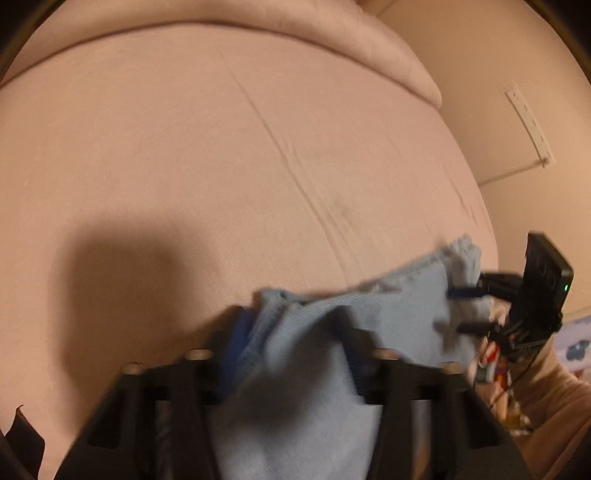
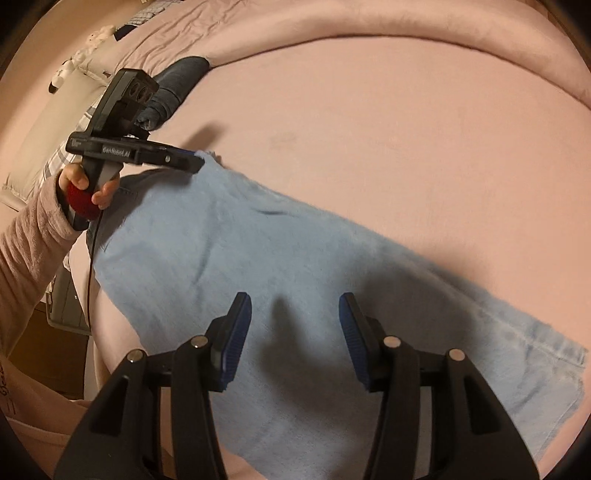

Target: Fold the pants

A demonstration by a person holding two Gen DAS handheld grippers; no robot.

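Note:
Light blue pants point(image 2: 229, 251) lie spread across a pink bed sheet point(image 2: 388, 147), one leg running to the lower right. In the left wrist view a bunched edge of the pants point(image 1: 295, 369) sits pinched between the blue pads of my left gripper point(image 1: 291, 314). From the right wrist view that left gripper point(image 2: 199, 161) is seen shut on the pants' far left corner, held by a hand point(image 2: 92, 188) in a pinkish sleeve. My right gripper point(image 2: 293, 297) hovers over the middle of the cloth, pads apart and pressing on nothing. It also shows as the right gripper point(image 1: 458, 310) at the cloth's right edge.
Folded dark jeans point(image 2: 173, 92) lie at the far left of the bed. A rolled pink duvet point(image 1: 258, 33) borders the far side. Plush toys point(image 2: 96, 37) and a pillow point(image 2: 48, 140) sit beyond. The bed edge drops off at left, with a grey box point(image 2: 62, 306) below.

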